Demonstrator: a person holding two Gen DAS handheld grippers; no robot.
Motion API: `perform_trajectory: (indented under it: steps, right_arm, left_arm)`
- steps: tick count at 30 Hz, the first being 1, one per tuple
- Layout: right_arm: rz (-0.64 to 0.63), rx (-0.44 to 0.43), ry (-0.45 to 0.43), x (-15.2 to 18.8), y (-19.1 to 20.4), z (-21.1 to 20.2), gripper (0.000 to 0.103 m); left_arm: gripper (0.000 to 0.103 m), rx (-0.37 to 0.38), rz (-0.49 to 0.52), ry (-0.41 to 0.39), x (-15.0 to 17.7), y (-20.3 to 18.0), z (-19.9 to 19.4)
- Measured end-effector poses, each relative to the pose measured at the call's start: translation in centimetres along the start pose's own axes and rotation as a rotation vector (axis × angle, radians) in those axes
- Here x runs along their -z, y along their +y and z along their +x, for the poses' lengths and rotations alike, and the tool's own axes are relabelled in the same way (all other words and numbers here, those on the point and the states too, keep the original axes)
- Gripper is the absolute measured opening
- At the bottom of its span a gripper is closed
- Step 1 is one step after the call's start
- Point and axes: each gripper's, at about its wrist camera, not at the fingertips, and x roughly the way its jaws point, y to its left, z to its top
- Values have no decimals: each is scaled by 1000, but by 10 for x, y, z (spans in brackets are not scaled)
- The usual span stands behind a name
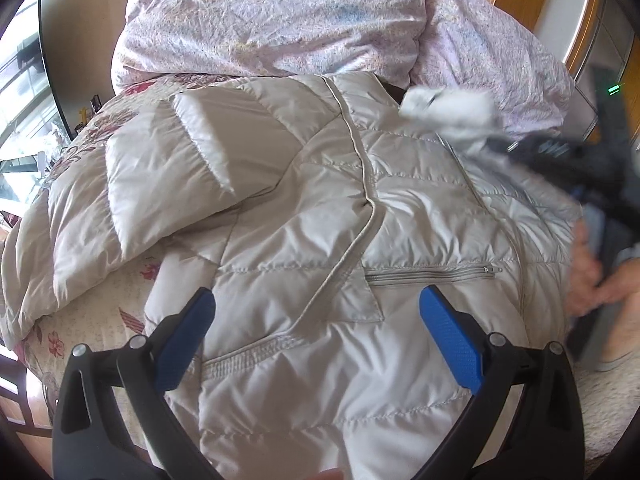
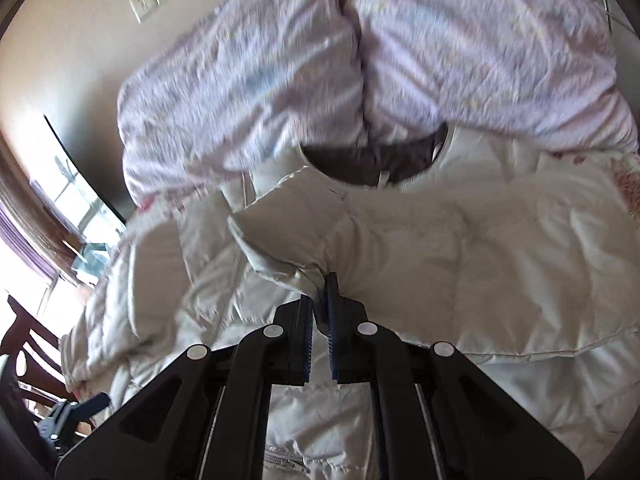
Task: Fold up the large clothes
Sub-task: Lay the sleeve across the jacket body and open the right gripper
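Note:
A cream quilted jacket [image 1: 304, 216] lies front up on the bed, its zip running down the middle, and one sleeve [image 1: 180, 168] is folded onto its chest. My left gripper [image 1: 320, 320] hovers open over the lower front near a zipped pocket [image 1: 432, 274], nothing between its blue pads. At the right edge of the left wrist view, the right gripper [image 1: 560, 152] is a dark blur carrying a pale sleeve end [image 1: 448, 108]. In the right wrist view, my right gripper [image 2: 322, 292] is shut on the other sleeve [image 2: 440, 248] near its cuff. The brown-lined collar [image 2: 372, 160] lies beyond.
Lilac pillows or duvet [image 1: 272, 20] are piled at the head of the bed, touching the collar. A floral bedcover [image 1: 100, 340] shows under the jacket. A window [image 2: 80, 208] and a dark wooden chair [image 2: 28, 340] stand to the left. A hand [image 1: 600, 280] is at the right.

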Motion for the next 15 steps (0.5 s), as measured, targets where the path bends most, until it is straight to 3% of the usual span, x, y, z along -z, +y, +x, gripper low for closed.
perform_trajectory:
  steps: [8, 11, 14, 15]
  right_arm:
    - [-18, 67, 72, 16, 4, 33, 8]
    - [-103, 136, 124, 22, 13, 46, 11]
    - [-207, 172, 147, 27, 27, 41, 27]
    - [-214, 156, 155, 27, 29, 38, 47]
  left_arm:
    - [101, 103, -47, 17, 1, 11, 0]
    - [101, 85, -34, 7, 2, 10, -3]
    - [101, 57, -30, 13, 3, 9, -3]
    - [101, 50, -35, 21, 2, 10, -1]
